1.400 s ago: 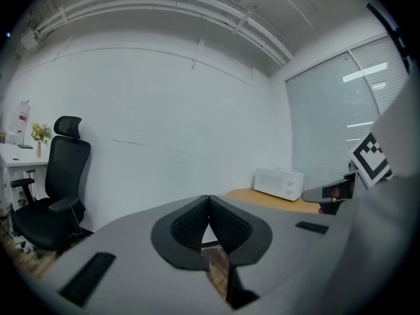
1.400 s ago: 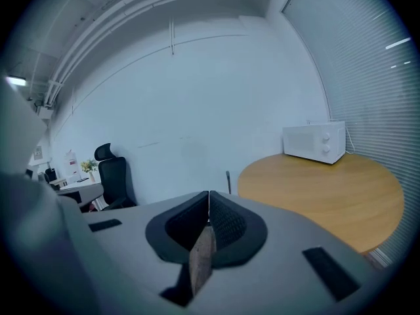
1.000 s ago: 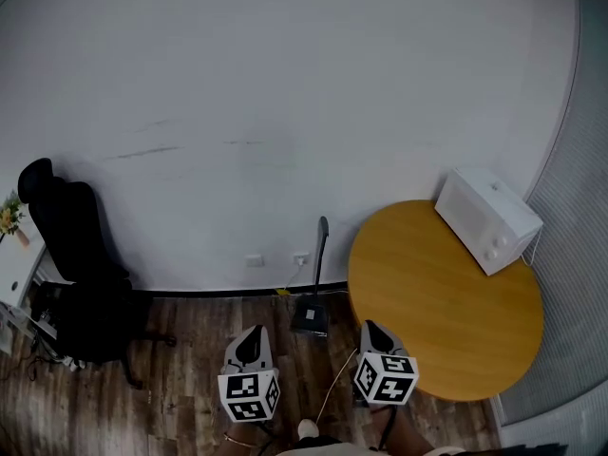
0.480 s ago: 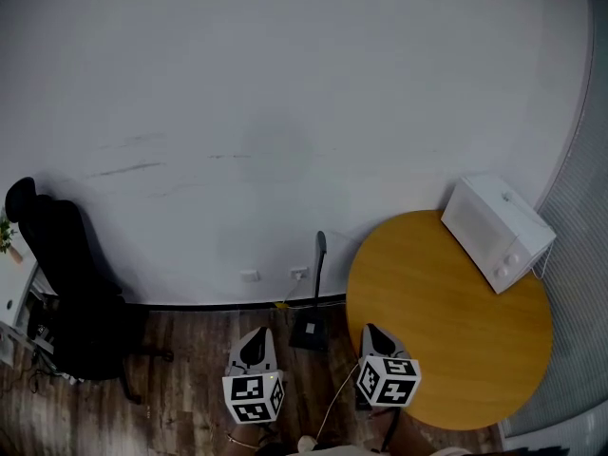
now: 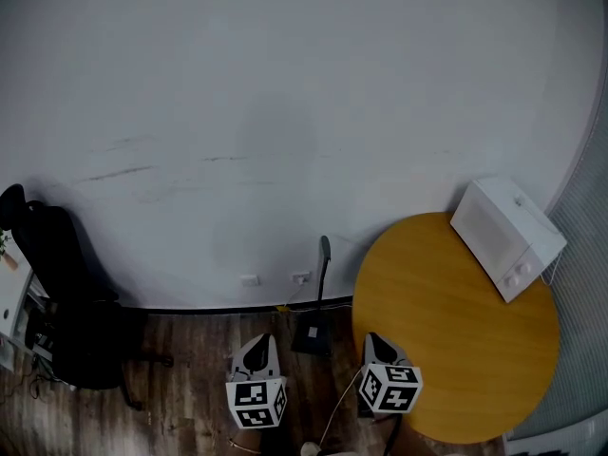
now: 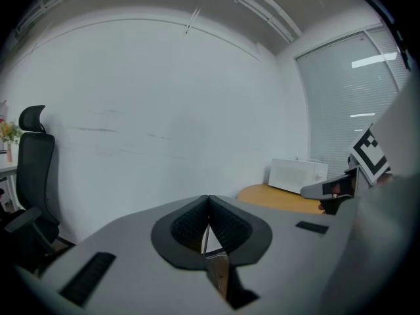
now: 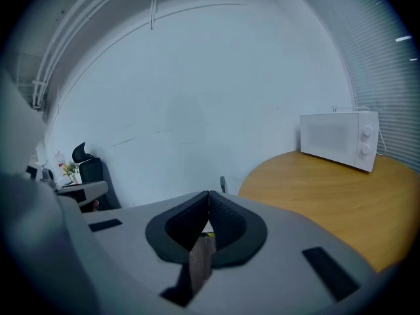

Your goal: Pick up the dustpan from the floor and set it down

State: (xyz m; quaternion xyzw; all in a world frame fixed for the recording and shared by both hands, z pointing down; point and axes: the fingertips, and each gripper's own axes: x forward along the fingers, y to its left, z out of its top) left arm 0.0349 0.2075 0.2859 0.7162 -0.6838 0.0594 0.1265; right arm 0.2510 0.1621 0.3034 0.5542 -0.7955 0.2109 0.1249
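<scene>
1. We hold the left gripper (image 5: 256,342) and the right gripper (image 5: 374,340) side by side and apart, low at the near edge of the head view, both pointing toward the far wall (image 5: 285,112).
2. The left gripper's (image 6: 208,205) jaws are clenched together with nothing between them. The right gripper's (image 7: 209,201) jaws are closed on themselves as well.
3. The dustpan (image 5: 313,336) stands on the wood floor (image 5: 190,388) at the foot of the wall. Its long handle (image 5: 323,264) rises upright along the wall, and in the right gripper view the handle tip (image 7: 223,184) shows just past the closed jaws.
4. The dustpan sits between our two grippers in left-right terms and a little farther away, with a strip of bare floor before it.
5. To the right, the round table (image 5: 456,350) has its left rim just beside the dustpan and beside the right gripper. A white microwave (image 5: 508,237) sits at the table's far right edge, near the window blinds (image 5: 591,283).
6. To the left, a black office chair (image 5: 62,293) stands well apart from the dustpan, with open floorboards between them.
7. A pale cable (image 5: 334,395) trails over the floor between the grippers.
</scene>
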